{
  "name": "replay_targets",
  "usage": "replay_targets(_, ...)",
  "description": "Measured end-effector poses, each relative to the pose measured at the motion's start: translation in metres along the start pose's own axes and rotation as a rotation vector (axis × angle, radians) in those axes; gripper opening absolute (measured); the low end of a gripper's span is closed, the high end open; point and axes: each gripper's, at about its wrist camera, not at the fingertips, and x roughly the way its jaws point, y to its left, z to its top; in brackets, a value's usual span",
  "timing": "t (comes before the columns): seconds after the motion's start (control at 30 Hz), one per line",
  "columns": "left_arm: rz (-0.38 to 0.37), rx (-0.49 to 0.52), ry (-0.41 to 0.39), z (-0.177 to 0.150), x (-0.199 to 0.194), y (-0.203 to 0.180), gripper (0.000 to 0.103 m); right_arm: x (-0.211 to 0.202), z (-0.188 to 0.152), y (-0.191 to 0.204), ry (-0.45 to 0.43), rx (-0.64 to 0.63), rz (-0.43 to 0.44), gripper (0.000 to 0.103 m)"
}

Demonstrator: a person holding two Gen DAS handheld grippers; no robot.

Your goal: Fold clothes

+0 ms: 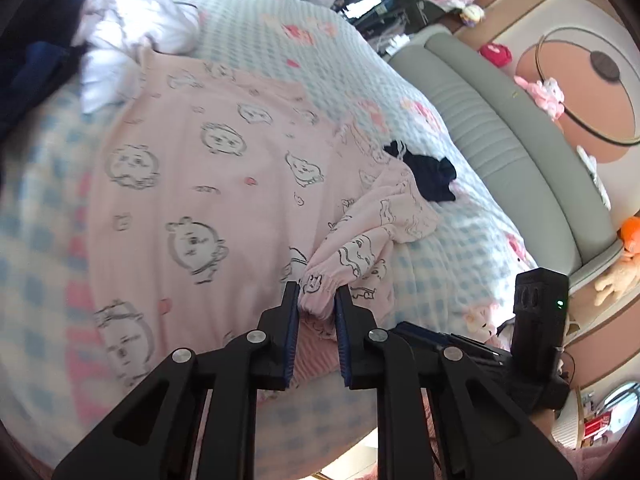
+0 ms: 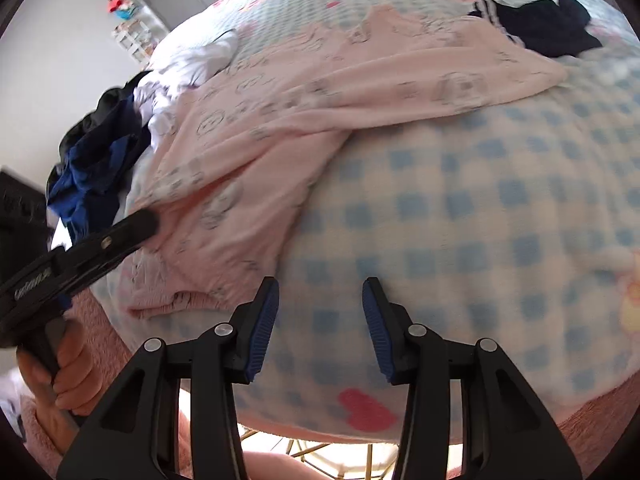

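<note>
A pink pyjama top (image 1: pixel 200 184) printed with cartoon faces lies spread on the blue-checked bedspread (image 1: pixel 36 216). One sleeve (image 1: pixel 360 248) is drawn toward the bed's near edge, and my left gripper (image 1: pixel 317 305) is shut on its gathered cuff. In the right wrist view the same top (image 2: pixel 360 92) lies across the far half of the bed, and the left gripper (image 2: pixel 150 220) touches its near edge, held by a hand (image 2: pixel 68 372). My right gripper (image 2: pixel 320 312) is open over bare bedspread (image 2: pixel 480 220) to the right of the top, with nothing between its pads.
A small dark navy garment (image 1: pixel 432 176) lies by the top's far corner (image 2: pixel 548 28). White clothes (image 1: pixel 132 28) and dark blue clothes (image 2: pixel 96 160) are heaped at the bed's far side. A grey padded headboard (image 1: pixel 500 128) and plush toys (image 1: pixel 540 92) stand at the right.
</note>
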Motion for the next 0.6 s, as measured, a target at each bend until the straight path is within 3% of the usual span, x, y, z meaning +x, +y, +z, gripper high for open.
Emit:
replay_targets(0.2,-0.126,-0.055,-0.061,0.0,-0.034,-0.002,0.018,-0.013,0.005,0.016,-0.02,-0.063,0.153,0.043)
replay_targets(0.27,-0.083,-0.018,-0.026,0.004,-0.019,-0.008,0.018,-0.01,0.005,0.034,0.004,-0.131,0.225,0.05)
replay_targets(0.37,-0.152,-0.039,0.037,0.011,0.003,-0.012,0.018,0.005,-0.004,0.06,0.047,-0.233,0.166,0.052)
replay_targets(0.43,-0.165,-0.022,0.052,0.012,0.013,-0.018,0.019,0.012,-0.01,0.06,0.038,-0.216,0.113,0.052)
replay_targets(0.6,-0.185,-0.033,0.076,0.013,0.026,-0.019,0.019,0.016,-0.003,0.038,-0.011,-0.056,0.138,0.052)
